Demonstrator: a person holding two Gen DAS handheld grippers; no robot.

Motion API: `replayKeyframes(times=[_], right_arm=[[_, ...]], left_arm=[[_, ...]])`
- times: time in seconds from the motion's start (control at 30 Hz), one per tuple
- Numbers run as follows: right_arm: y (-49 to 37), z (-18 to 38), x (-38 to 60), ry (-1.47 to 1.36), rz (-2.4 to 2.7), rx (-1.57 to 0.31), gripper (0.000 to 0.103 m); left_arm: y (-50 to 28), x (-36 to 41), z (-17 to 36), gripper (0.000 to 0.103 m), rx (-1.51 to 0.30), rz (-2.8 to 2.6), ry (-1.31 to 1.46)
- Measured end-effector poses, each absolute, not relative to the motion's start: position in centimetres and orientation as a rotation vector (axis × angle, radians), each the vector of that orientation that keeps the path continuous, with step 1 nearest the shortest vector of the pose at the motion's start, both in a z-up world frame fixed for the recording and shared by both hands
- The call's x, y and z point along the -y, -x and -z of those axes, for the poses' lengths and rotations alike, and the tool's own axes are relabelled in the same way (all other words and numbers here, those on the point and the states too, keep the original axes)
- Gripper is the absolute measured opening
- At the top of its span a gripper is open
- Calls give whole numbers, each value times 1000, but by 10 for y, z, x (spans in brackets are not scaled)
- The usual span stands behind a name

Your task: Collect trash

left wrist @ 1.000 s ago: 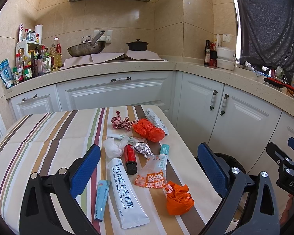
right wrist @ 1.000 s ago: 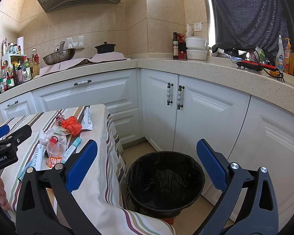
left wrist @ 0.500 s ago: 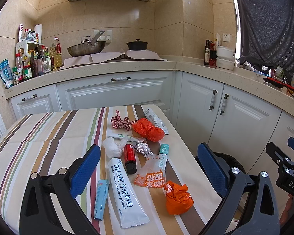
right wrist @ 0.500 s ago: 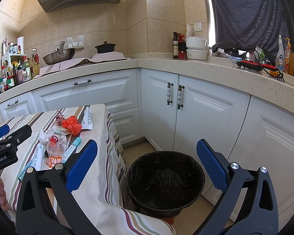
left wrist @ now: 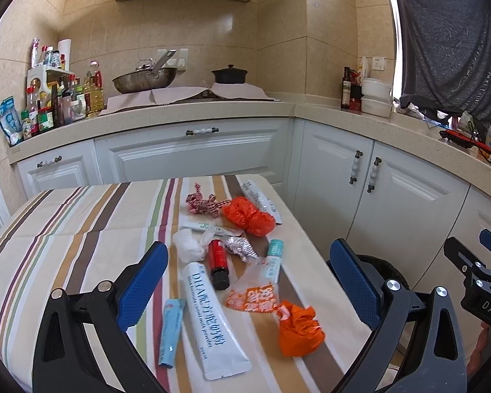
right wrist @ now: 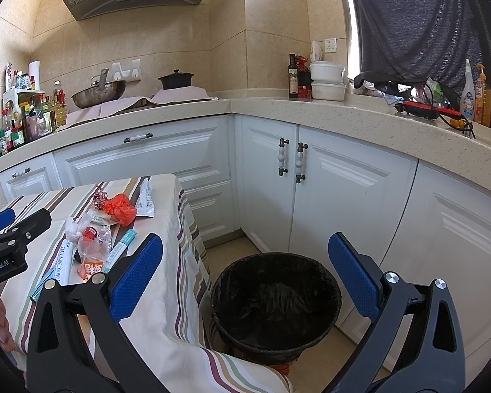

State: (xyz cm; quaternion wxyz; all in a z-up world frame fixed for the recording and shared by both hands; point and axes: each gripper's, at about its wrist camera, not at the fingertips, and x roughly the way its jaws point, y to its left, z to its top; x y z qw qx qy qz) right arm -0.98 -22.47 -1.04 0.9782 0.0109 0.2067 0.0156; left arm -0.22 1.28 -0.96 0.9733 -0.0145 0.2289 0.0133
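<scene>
Left gripper (left wrist: pixel 247 281): jaws spread wide, holding nothing, poised above the litter on the striped surface (left wrist: pixel 81 229). Right gripper (right wrist: pixel 245 271): jaws likewise wide apart and empty, above the black-lined trash bin (right wrist: pixel 275 304) on the floor beside the surface.

Litter on the surface, counted from the left jaws outward:
- Two orange plastic bags, the near one (left wrist: pixel 298 329) at the front, the far one (left wrist: pixel 248 216) toward the back.
- One large white sachet (left wrist: pixel 212 321).
- One light-blue stick sachet (left wrist: pixel 170 330), just left of the large white sachet.
- One red bottle (left wrist: pixel 218 263) with a black cap.
- One clear wrapper with orange print (left wrist: pixel 257 293).
- One teal-ended tube (left wrist: pixel 273 258).
- One crumpled foil (left wrist: pixel 241 248).
- One white wad (left wrist: pixel 188 245).
- One red-and-white twist (left wrist: pixel 201 201).

The bin holds only its liner.
</scene>
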Motion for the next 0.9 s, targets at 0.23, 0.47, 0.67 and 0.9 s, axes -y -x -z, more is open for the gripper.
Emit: replayKeyframes(times=[0.23,0.47,0.67,0.9], right_arm=[[4,13,208,-10,-80,-438,99],[-1,28,174,-13,-199,-487,99],[-5,43,137,14,-302,-527,99],[-10,58,107,32,-385,-572,81]], left_arm=[[9,-42,20,97,-508,-85,29],[23,-73,33,97,-546,-152,25],[33,-95,48,97,-593,-193,44],[39,-103,58,97,-623,-186,56]])
